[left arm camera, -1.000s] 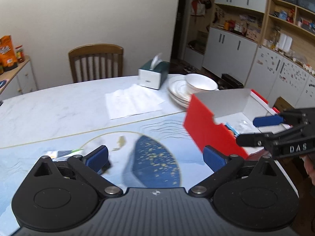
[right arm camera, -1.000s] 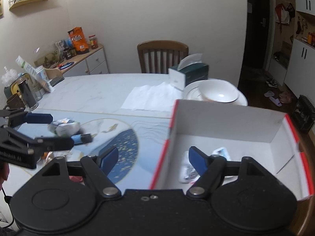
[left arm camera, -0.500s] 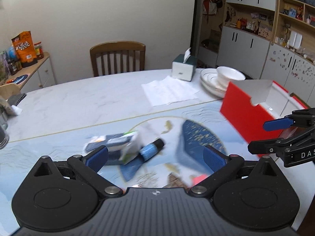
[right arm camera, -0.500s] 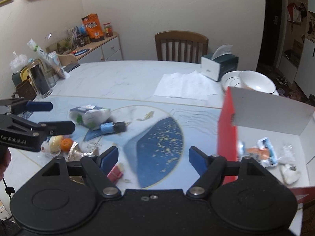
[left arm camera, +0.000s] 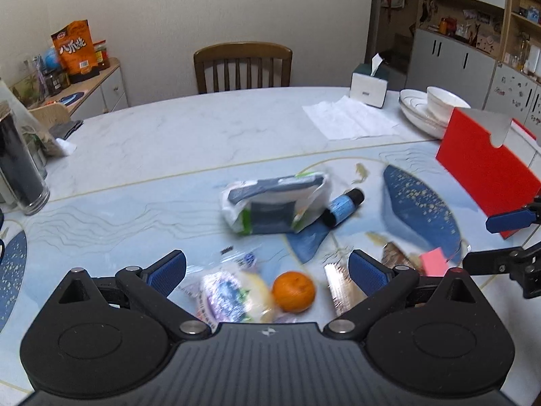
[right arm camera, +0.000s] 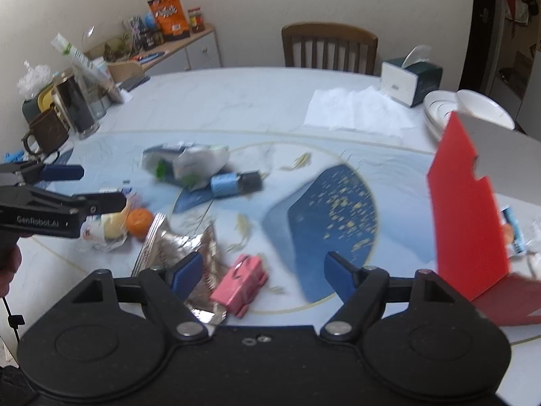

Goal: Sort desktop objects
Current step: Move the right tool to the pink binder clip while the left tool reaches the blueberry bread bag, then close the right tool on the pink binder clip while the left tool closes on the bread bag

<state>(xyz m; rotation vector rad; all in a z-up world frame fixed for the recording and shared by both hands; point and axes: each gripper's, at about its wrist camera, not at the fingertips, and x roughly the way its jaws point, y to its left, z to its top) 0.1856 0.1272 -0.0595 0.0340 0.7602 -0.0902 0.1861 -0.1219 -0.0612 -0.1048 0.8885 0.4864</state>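
My left gripper (left arm camera: 267, 267) is open and empty, above an orange (left arm camera: 293, 291) and a clear bag of snacks (left arm camera: 230, 296). Beyond them lie a white and grey packet (left arm camera: 275, 204) and a blue tube (left arm camera: 342, 208). My right gripper (right arm camera: 263, 270) is open and empty, above a pink box (right arm camera: 241, 284) and a silver foil wrapper (right arm camera: 182, 247). The red box (right arm camera: 468, 203) stands open at the right, with small items inside. The orange (right arm camera: 139, 220), the packet (right arm camera: 189, 164) and the tube (right arm camera: 235, 182) also show in the right wrist view.
A tissue box (left arm camera: 368, 84), paper napkins (left arm camera: 351, 118) and stacked white dishes (left arm camera: 429, 110) sit at the far right. A dark glass jar (left arm camera: 20, 176) and a mug (right arm camera: 47, 133) stand at the left. A wooden chair (left arm camera: 241, 66) is behind the table.
Both grippers have swung left, away from the red box, over the loose items on the mat. Both stay open.
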